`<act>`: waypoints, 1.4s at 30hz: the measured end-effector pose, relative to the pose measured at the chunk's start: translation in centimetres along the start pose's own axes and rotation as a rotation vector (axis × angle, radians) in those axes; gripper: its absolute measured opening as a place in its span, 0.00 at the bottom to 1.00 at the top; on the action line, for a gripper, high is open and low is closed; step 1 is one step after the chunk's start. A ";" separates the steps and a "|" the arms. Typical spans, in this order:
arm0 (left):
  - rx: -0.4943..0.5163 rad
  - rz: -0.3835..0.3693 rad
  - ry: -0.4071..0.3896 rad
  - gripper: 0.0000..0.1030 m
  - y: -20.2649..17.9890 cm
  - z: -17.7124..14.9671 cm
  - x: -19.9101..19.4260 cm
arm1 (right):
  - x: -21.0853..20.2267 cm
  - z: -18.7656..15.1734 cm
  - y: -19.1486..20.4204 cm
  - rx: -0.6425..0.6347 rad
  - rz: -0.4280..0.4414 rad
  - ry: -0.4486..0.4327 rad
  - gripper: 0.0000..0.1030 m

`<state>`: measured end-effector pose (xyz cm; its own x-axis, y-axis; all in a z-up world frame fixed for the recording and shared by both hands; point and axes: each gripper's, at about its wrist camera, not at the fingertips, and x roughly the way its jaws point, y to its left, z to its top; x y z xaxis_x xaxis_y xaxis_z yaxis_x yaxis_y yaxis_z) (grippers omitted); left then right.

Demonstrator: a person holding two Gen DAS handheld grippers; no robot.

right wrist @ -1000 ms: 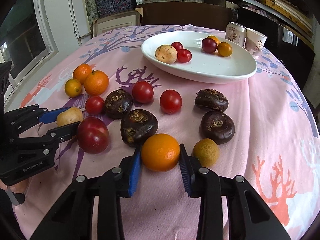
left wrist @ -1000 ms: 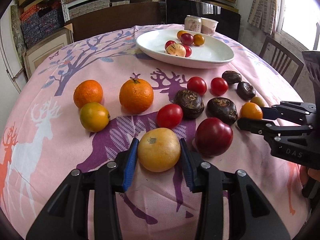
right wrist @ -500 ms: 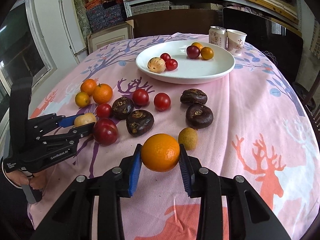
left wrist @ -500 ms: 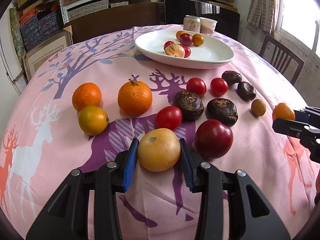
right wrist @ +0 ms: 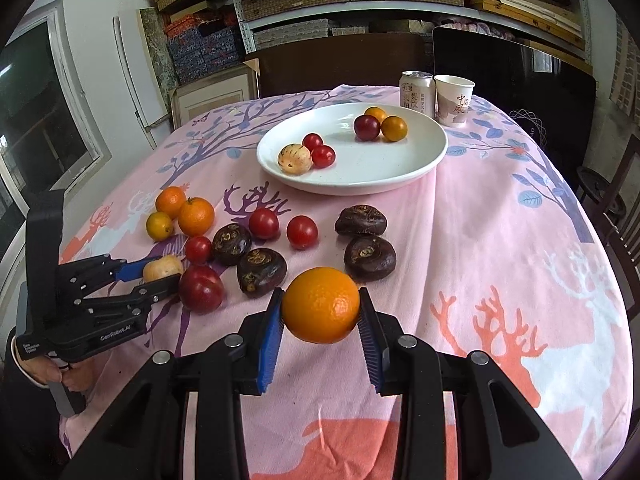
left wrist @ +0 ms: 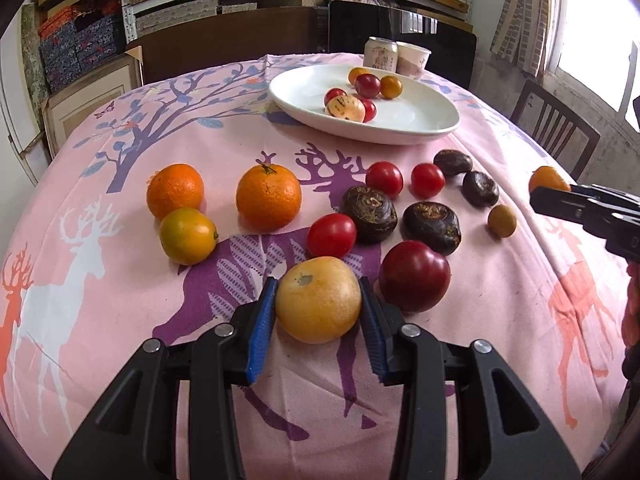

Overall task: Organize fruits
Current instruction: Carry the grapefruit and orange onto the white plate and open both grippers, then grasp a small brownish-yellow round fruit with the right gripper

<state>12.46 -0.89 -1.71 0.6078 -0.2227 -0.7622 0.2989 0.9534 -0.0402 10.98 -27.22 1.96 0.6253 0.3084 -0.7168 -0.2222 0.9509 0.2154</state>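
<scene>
right tool (right wrist: 321, 312) — orange (right wrist: 321, 304) clamped (round) | stem end unseen

The left claw (right wrist: 158, 274) carries "GenRobot.AI" in white on its black body, with smaller illegible print near its handle. The paper cup (right wrist: 454, 100) reads "中国风". The drink can (right wrist: 417, 92) shows Chinese characters, seemingly "梨汁".

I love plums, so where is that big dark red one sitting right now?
The dark red plum lies on the pink tablecloth, just right of the yellow fruit in the left gripper, with a dark brown fruit just behind.
</scene>
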 end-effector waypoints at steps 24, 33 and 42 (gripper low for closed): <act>-0.153 -0.034 0.074 0.38 -4.9 15.7 9.8 | 9.6 10.7 -6.2 0.110 0.057 -0.029 0.36; -0.182 -0.032 0.029 0.62 -4.0 16.0 8.5 | 8.5 10.5 -6.8 0.131 0.087 -0.080 0.49; -0.145 0.076 -0.012 0.79 0.1 10.9 2.4 | 6.9 9.6 -4.5 0.029 0.075 -0.070 0.57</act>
<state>21.94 -3.53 3.48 0.6333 -0.1503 -0.7592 0.1428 0.9868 -0.0762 23.45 -29.09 2.41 0.6585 0.3788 -0.6503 -0.2489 0.9251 0.2868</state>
